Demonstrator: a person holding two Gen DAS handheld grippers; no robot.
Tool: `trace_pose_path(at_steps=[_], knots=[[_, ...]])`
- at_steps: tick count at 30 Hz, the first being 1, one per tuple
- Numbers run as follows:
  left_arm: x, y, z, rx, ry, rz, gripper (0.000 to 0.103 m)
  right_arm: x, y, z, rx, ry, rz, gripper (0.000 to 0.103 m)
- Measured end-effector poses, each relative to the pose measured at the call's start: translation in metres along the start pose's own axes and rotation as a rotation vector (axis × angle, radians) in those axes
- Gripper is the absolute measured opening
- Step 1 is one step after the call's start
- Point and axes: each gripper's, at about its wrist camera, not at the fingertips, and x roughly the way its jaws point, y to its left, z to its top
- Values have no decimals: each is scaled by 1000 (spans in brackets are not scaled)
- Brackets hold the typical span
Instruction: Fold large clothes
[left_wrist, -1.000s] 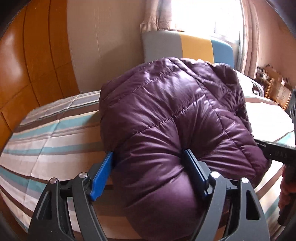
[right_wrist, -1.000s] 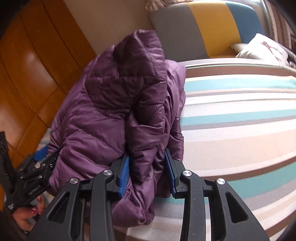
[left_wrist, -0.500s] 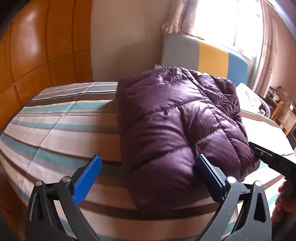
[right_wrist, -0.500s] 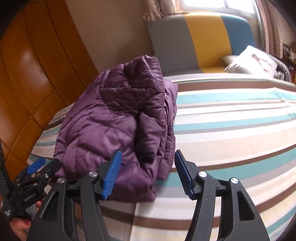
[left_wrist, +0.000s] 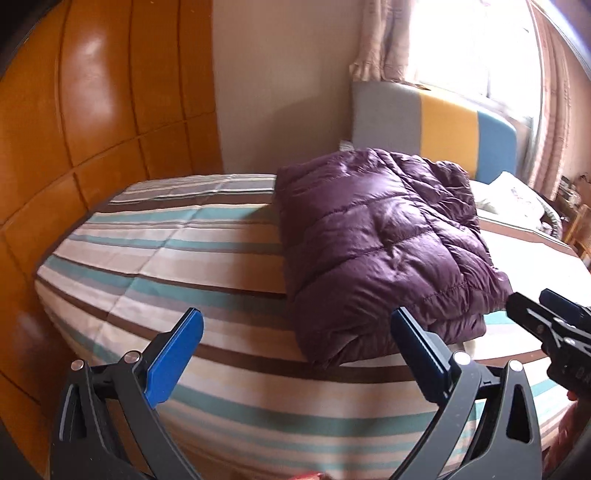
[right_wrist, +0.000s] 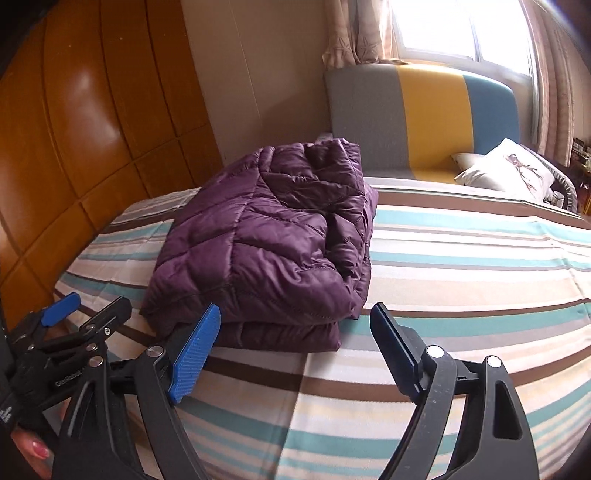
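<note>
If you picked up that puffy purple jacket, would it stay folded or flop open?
The purple jacket would probably flop: it is soft quilted padding, folded loosely in layers on the striped bed. Its shiny fabric looks slippery, so layers may slide apart. It looks puffy, so likely light for its size.

The glossy purple quilted down jacket (left_wrist: 384, 236) lay folded into a thick, puffy rectangular bundle on my striped bed (left_wrist: 177, 251), toward its near edge. Its layers were stacked, the folded edge facing me, one rumpled side bulging higher than the rest.
</note>
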Motion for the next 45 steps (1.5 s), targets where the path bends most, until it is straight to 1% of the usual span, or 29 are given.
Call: trace_pose_path(at_steps=[2, 11, 13, 22, 24, 45], knots=[[-7, 2, -3, 2, -4, 5, 101, -3, 2, -1, -1, -5, -12, 88], [-21, 12, -6, -27, 0, -13, 101, -16, 2, -2, 0, -29, -54, 89], [-24, 12, -6, -22, -10, -13, 101, -16, 2, -2, 1, -34, -56, 92], [-25, 12, -6, -26, -8, -17, 101, -15, 5, -1, -3, -38, -41, 93], [-25, 12, -6, -24, -10, -18, 101, -15, 5, -1, -3, -41, -44, 95], [-25, 10, -7, -21, -10, -23, 101, -14, 4, -3, -7, -37, -47, 95]])
